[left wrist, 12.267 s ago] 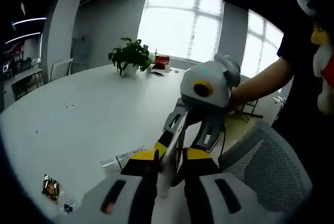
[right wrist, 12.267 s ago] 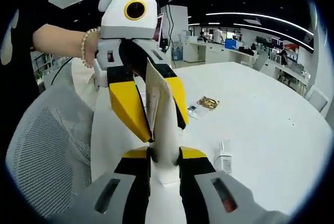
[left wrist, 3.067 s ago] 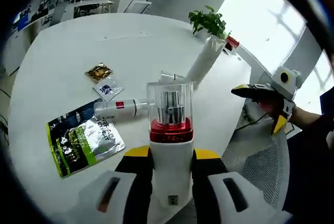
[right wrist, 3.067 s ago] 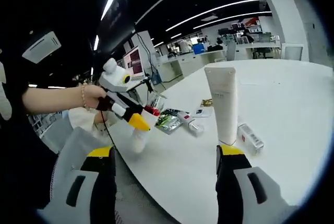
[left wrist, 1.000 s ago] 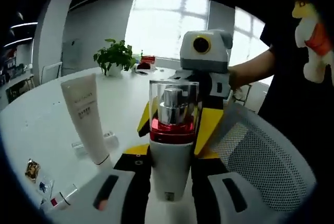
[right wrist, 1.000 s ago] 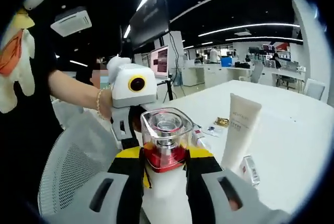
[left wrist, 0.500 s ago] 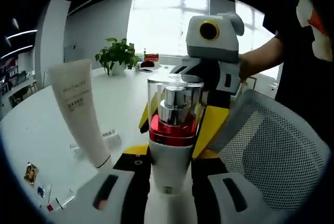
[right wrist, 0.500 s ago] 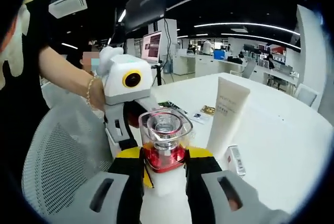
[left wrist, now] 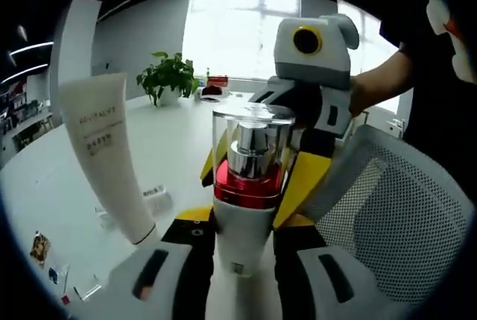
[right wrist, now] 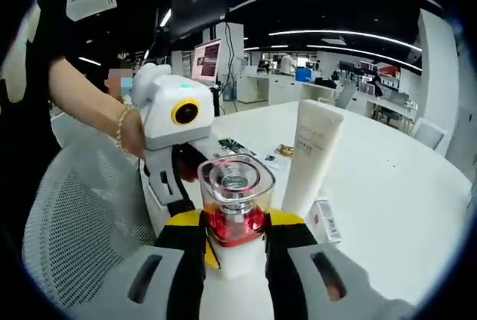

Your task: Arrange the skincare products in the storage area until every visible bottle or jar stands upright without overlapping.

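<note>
A pump bottle (left wrist: 252, 157) with a clear cap, red collar and white body stands upright over the white table's near edge. My left gripper (left wrist: 242, 221) is shut on its white body from one side. My right gripper (right wrist: 235, 224) is shut on the same bottle (right wrist: 235, 178) from the opposite side, its yellow jaws flanking the cap in the left gripper view. A white tube (left wrist: 104, 152) stands cap-down just beside the bottle, apart from it, and appears again in the right gripper view as the tube (right wrist: 309, 156).
A small white box (right wrist: 324, 220) lies flat behind the tube. Sachets (left wrist: 39, 247) lie further along the white table (right wrist: 387, 201). A potted plant (left wrist: 168, 75) stands far back. A grey mesh chair (left wrist: 387, 223) sits below the table edge. A person's arm (right wrist: 82, 96) holds the left gripper.
Both views have drawn a little closer to the tube, which now looms larger. The bottle stays held between both grippers.
</note>
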{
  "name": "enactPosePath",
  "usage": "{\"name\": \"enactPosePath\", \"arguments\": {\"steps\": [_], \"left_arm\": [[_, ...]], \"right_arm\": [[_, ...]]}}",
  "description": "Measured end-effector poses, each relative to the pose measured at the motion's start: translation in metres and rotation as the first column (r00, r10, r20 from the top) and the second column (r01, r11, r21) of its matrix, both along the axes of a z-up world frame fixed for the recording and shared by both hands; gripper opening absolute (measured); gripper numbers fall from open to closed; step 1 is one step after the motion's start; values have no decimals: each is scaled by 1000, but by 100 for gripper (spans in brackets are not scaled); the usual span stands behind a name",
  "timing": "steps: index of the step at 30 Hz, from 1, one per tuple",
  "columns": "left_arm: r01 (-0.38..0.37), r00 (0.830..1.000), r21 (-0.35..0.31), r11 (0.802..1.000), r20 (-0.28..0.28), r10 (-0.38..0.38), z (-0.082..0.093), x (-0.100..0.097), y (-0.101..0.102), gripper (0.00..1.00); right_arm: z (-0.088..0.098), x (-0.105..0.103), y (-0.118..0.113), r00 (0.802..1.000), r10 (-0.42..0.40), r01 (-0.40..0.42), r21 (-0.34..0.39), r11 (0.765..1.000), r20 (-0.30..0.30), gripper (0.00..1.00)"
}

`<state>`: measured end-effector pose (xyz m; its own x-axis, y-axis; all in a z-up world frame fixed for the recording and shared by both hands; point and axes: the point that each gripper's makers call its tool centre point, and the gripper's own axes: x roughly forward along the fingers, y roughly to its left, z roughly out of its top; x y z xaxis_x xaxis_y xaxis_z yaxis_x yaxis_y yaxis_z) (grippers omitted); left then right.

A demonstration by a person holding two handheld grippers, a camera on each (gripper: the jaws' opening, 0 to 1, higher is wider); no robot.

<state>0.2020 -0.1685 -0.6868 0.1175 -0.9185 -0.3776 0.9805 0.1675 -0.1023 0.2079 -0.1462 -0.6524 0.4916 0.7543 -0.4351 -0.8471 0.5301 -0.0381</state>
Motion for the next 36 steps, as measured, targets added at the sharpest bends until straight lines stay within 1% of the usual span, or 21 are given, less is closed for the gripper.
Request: {"name": "enactPosePath", "arguments": {"steps": [2,4,7,9,11,12,14,19,22,25,27,30,34,35,36], "left_arm": [[-9,1000,4,1000,-17,9,-2,2,0,27],[-12,1000,7,1000,-22,13,-3,2,0,28],[-25,999,2,1000,-38,25,-5,5,1,28],[-29,998,-11,1000,-55,28,-4,4,1,31],[-30,998,-13,999,-53,29,-3,4,1,33],[-31,998,-14,999,-59,30,-3,4,2,32],[-35,997,-20,999,-66,34,-2,5,3,31],[-57,996,-23,998,-74,56,-1,8,8,33],[-72,994,-7,997,-80,71,-4,9,15,34],[-87,992,1,996,-90,87,-6,8,22,33],[-107,988,-1,994,-109,107,-7,7,28,35],[-132,984,2,991,-122,131,-10,7,37,37],[-164,974,11,986,-154,164,-12,-3,40,41],[-171,971,12,985,-170,171,-13,-3,43,43],[-179,968,9,984,-176,177,-13,-3,44,44]], "right_arm": [[0,0,0,1000,-3,3,-9,1000,10,29],[0,0,0,1000,5,-4,-24,1000,21,29],[-1,2,-1,1000,7,-7,-20,1000,20,30],[0,3,0,1000,9,-9,-20,1000,24,30],[0,5,-1,999,23,-21,-42,999,44,30],[-1,4,0,999,27,-26,-39,999,31,30],[-2,5,0,999,41,-40,-41,998,29,30],[-3,10,-4,999,42,-40,-43,998,29,30],[-4,19,-11,999,23,-22,-45,999,32,30],[-4,28,-17,999,1,1,-44,999,33,30],[-4,33,-21,999,-11,12,-44,999,32,30],[-3,39,-25,999,-13,15,-45,999,34,30],[-3,49,-31,999,-20,22,-47,999,39,30],[-4,50,-32,999,-23,25,-47,999,43,30],[-5,56,-34,999,-27,29,-46,999,42,30]]}}
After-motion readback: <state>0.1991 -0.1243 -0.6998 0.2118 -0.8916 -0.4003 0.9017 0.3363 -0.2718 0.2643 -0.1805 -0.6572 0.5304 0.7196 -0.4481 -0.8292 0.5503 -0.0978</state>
